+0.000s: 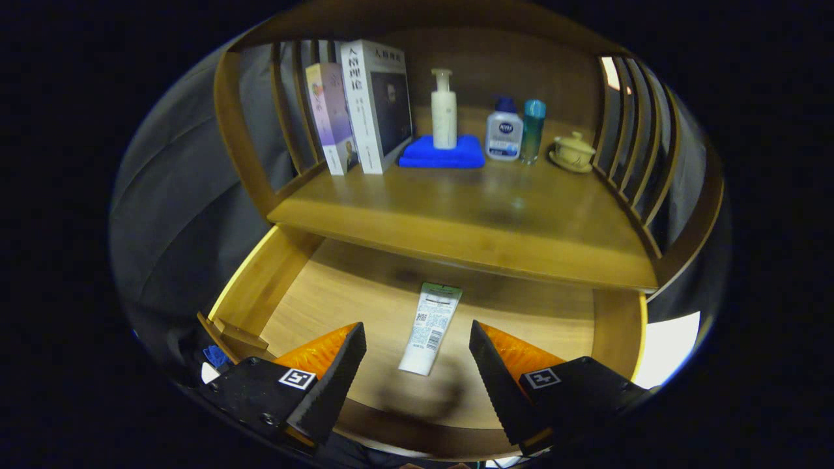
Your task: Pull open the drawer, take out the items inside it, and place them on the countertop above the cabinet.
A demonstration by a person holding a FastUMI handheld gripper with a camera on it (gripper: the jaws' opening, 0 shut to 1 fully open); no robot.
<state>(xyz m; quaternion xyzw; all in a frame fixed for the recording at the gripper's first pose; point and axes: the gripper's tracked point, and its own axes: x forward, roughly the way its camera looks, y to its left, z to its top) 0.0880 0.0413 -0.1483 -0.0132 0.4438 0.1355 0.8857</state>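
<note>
White and flat, the tube (430, 329) lies on the wooden floor of the drawer (326, 286), which already stands pulled out beneath the countertop (456, 221). The gripper (417, 365) hovers over the drawer with its fingers spread wide and holding nothing; the tube's near end sits in the gap between the two fingertips, slightly closer to the left one, and the rest of it runs on ahead of them.

Its long axis points almost straight away from the gripper, leaning a little to the right at the far, green-edged end, which reaches toward the shadow under the countertop. So the fingers already straddle the narrow width, and I judge a descent and a squeeze across that width would take it. How far above the tube the fingers are, I cannot tell.
</note>
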